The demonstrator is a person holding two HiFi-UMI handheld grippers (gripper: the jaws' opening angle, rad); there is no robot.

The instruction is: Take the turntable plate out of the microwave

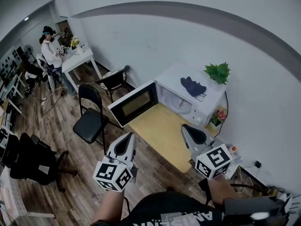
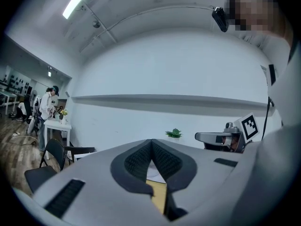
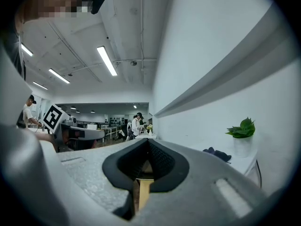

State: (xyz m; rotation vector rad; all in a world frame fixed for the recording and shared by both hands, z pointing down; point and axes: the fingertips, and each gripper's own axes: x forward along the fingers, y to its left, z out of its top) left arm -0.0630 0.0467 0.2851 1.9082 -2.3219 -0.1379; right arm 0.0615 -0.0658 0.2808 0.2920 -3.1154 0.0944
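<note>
Two empty tools face the job: the grey left gripper (image 1: 127, 138), jaws pressed together; the white box-shaped microwave (image 1: 171, 79), its dark-windowed door (image 1: 134, 105) swung wide for access; the round glass turntable plate (image 1: 181, 105) inside its cavity; the grey right gripper (image 1: 186, 128), likewise closed.

At the bottom of the head view the person wears a black top (image 1: 169, 210) with white lettering across it. The left gripper (image 1: 128, 138) and the right gripper (image 1: 188, 128) are pale grey, tapering shells. Each has black ribbed pads (image 2: 136, 160) inside and a white cube (image 1: 113, 173) with black square markers at the rear.
</note>
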